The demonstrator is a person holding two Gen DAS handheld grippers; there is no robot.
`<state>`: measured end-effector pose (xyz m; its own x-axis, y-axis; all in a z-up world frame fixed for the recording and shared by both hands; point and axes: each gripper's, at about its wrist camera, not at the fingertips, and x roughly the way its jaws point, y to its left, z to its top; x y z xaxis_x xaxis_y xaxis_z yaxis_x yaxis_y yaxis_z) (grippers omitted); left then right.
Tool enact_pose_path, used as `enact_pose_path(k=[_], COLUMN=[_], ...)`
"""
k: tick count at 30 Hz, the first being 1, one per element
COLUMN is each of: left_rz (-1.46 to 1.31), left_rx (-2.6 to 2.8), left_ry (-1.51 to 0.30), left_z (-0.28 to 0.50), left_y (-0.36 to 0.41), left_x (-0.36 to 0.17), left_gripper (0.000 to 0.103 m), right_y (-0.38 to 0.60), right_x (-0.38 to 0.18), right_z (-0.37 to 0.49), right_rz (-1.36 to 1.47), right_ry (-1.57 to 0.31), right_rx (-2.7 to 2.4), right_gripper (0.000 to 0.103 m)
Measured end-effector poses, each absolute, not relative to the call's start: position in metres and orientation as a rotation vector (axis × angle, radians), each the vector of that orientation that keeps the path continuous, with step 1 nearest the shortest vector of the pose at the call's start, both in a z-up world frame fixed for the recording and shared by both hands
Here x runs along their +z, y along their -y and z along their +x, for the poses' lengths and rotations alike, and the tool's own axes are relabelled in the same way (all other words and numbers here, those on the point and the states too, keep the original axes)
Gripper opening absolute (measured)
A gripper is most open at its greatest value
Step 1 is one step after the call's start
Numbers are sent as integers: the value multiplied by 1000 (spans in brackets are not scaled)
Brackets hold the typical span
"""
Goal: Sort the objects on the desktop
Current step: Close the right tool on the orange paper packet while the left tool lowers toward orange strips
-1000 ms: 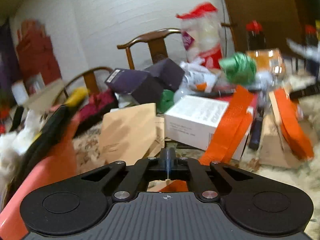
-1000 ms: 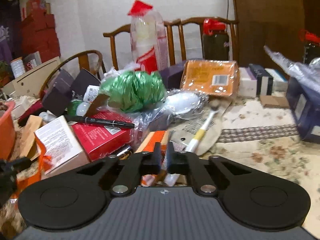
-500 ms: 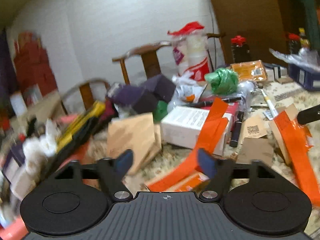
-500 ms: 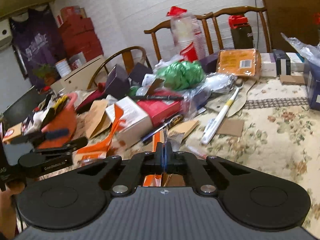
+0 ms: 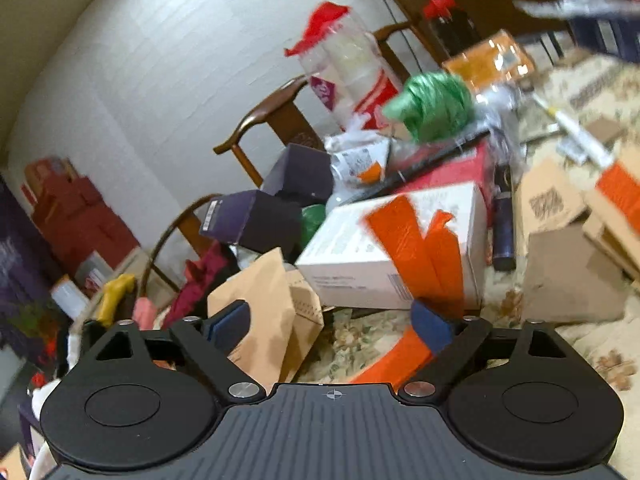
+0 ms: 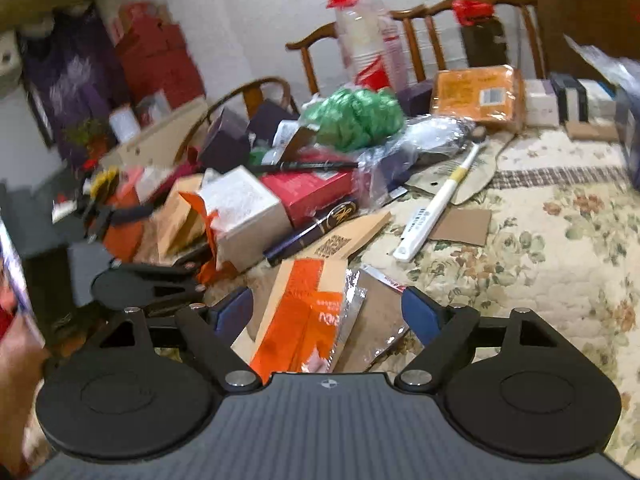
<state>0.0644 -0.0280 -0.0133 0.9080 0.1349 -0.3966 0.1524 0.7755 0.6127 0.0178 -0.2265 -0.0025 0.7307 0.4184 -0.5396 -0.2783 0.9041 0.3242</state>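
Note:
A cluttered table holds a white box (image 5: 400, 248) with orange strips (image 5: 416, 240) draped over it, a tan paper bag (image 5: 264, 300), a red box (image 6: 308, 192), a green bundle (image 6: 356, 116) and a white tube (image 6: 436, 204). My left gripper (image 5: 330, 326) is open, above the tabletop just before the white box and the paper bag. My right gripper (image 6: 326, 312) is open over an orange and tan flat packet (image 6: 304, 312) and a silver foil pouch (image 6: 352, 300). The left gripper also shows in the right wrist view (image 6: 148, 284), low at the left.
Dark purple boxes (image 5: 276, 204) and wooden chairs (image 5: 272, 124) stand behind the pile. An orange packet (image 6: 476, 92) and small boxes (image 6: 560, 98) line the far edge. An orange bin (image 6: 124, 228) with tools sits at left. Floral cloth (image 6: 540, 240) lies at right.
Both grippers went from shut to open; the left opened first, the right in the last half second. Both views have shifted, and the right gripper now hangs over the orange packet.

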Motion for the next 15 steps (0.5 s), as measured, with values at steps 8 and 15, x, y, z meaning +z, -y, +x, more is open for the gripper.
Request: enact_pose_path(k=[8,15], left_rz=[536,199], left_rx=[-50,-82], left_ry=[-523,-638], left_z=[66,48], left_y=[14,-36], left_x=[-17,-3], left_gripper=[40,3], right_y=[176,191], right_x=[-15,-13], right_z=[-1,-4], right_rz=[-69,-10], right_ry=[-589,-593], right_rx=[341,314], right_gripper=[28,18])
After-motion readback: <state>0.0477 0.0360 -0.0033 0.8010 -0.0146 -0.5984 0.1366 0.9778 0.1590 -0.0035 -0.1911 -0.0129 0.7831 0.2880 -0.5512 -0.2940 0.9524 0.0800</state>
